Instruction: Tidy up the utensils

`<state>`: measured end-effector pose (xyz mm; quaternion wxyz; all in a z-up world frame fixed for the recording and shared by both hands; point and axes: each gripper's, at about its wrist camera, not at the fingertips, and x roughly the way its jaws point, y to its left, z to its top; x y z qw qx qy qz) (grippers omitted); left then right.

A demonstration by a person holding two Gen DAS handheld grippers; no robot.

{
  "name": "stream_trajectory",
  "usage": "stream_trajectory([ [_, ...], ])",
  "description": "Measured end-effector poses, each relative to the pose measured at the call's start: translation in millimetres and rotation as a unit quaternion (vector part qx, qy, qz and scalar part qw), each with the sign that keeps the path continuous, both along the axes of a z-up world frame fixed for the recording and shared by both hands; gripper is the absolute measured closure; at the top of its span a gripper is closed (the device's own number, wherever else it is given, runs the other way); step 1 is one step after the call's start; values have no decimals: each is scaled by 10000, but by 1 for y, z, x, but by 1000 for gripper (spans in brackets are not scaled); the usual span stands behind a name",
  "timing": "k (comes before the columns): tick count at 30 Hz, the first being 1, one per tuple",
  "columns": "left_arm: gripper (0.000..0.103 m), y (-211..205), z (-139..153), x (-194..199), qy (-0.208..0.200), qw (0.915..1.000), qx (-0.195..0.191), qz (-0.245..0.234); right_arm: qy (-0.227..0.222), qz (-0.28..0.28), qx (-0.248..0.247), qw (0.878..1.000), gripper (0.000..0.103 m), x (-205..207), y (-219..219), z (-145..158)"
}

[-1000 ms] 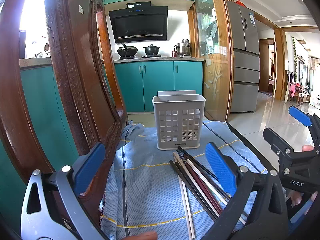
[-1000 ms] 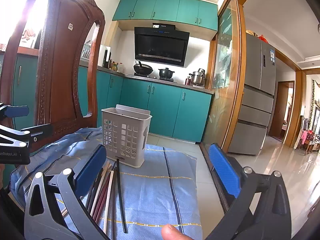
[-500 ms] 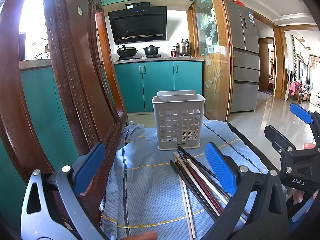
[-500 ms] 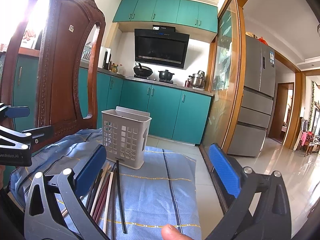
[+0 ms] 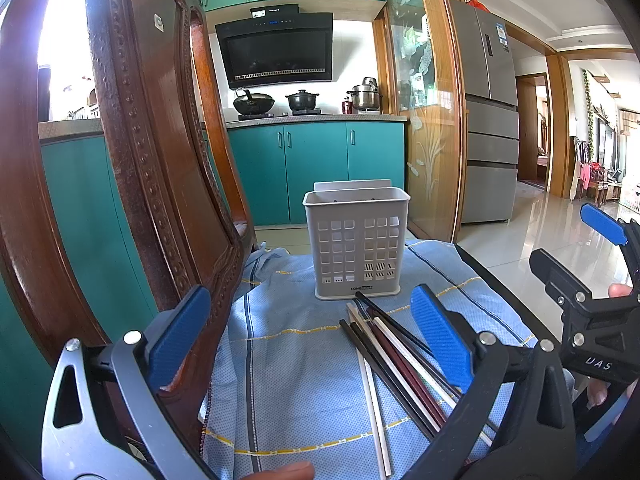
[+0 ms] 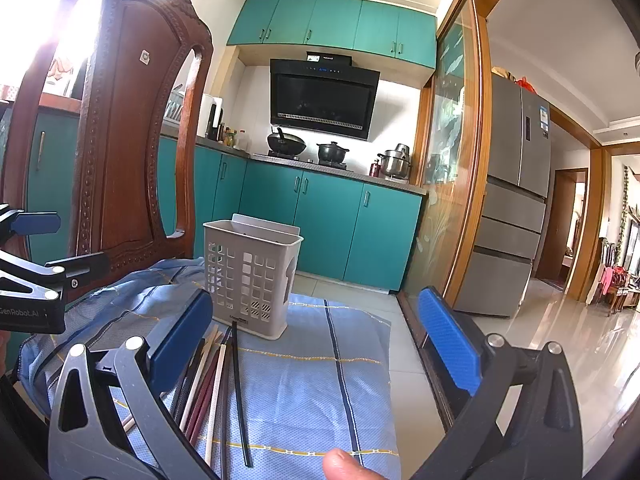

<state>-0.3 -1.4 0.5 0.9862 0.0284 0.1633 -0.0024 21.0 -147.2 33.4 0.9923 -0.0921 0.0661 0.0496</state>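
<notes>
A grey perforated utensil basket (image 5: 357, 242) stands upright on a blue cloth (image 5: 296, 360); it also shows in the right wrist view (image 6: 250, 276). Several chopsticks (image 5: 396, 364), black, white and dark red, lie on the cloth in front of it, also seen in the right wrist view (image 6: 218, 380). My left gripper (image 5: 308, 336) is open and empty, low over the cloth, short of the chopsticks. My right gripper (image 6: 316, 340) is open and empty, to the right of the chopsticks. Each gripper shows at the edge of the other's view.
A carved wooden chair back (image 5: 152, 168) rises close on the left. The cloth's right edge (image 6: 394, 360) drops to a tiled floor (image 5: 556, 232). Teal kitchen cabinets (image 5: 316, 168), a glass door and a fridge (image 5: 486, 120) stand behind.
Almost nothing has moved; the right gripper in the left wrist view has drifted slightly. Both grippers stay open.
</notes>
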Motion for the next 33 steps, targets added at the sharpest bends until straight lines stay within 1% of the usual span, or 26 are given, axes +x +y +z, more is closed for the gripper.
stream_trajectory([
  [33, 3, -3, 0, -2, 8, 10000, 68, -22, -39, -1, -14, 10000, 3, -1, -3, 2],
])
